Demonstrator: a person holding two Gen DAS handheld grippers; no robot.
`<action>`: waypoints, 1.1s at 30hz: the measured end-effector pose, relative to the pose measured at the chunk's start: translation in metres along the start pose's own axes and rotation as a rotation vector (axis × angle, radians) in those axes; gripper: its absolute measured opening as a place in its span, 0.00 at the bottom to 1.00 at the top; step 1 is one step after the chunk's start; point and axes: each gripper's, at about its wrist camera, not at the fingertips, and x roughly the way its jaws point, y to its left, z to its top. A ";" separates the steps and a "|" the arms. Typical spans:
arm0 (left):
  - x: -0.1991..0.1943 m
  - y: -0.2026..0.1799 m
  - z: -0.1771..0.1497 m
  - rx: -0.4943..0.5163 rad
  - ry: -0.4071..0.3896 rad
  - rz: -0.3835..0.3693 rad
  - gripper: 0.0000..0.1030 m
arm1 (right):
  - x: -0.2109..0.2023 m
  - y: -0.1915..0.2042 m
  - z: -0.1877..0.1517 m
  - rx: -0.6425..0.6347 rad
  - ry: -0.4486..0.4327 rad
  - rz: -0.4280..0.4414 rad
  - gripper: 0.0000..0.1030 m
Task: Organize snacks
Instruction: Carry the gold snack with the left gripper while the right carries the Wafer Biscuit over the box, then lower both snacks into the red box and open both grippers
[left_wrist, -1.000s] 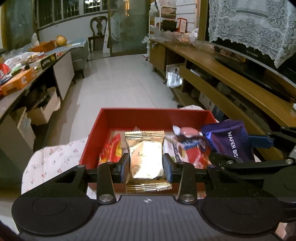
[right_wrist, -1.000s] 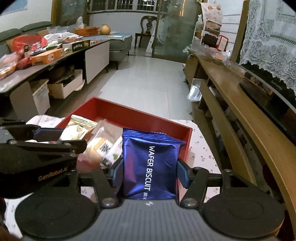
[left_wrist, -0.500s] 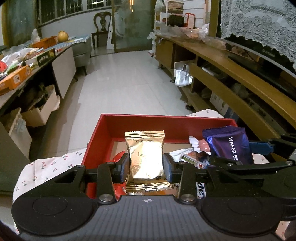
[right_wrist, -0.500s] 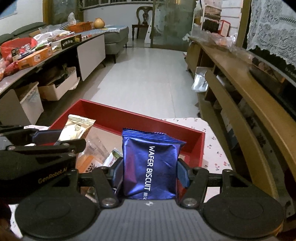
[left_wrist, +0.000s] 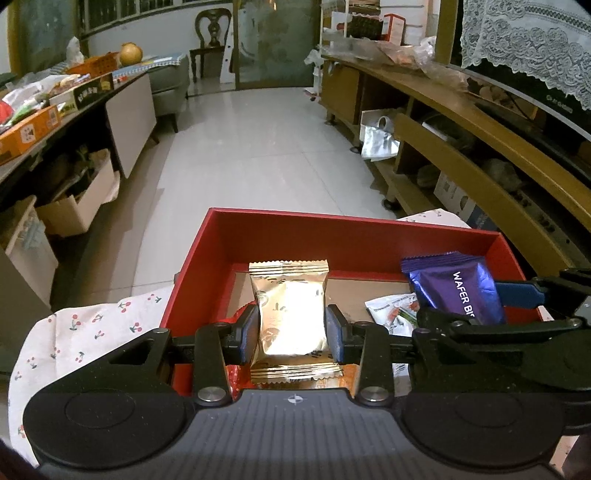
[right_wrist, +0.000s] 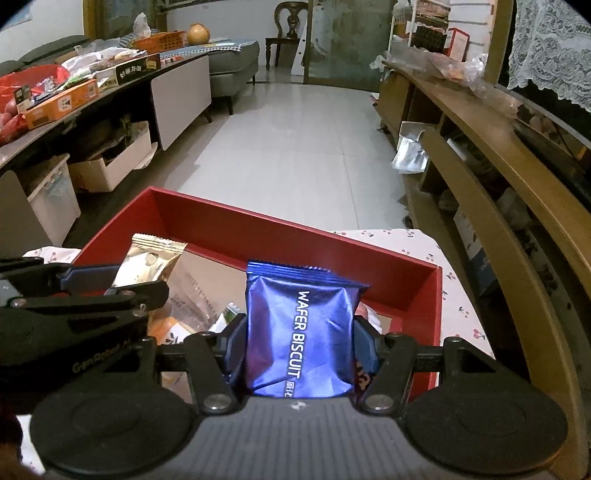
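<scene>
Both cameras ride just behind their fingers, looking forward and slightly down the length of the room. The left view sits close above the near edge of the red box; the right view hangs beside it, angled a little leftward. Both share the box, the tiled floor and the far chair.

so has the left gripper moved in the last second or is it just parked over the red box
Yes. The left gripper, shut on the gold packet, has risen and pulled back: the red box sits lower and smaller, showing more bare floor.
</scene>
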 end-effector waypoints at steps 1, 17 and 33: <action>0.001 0.000 0.000 0.002 -0.002 0.002 0.44 | 0.001 0.000 0.001 -0.002 -0.001 -0.001 0.75; 0.010 -0.003 -0.001 0.032 -0.014 0.025 0.46 | 0.017 -0.001 0.003 0.009 0.001 -0.016 0.75; 0.000 0.002 0.001 -0.012 0.030 0.001 0.58 | 0.006 -0.004 0.004 0.031 0.044 -0.019 0.77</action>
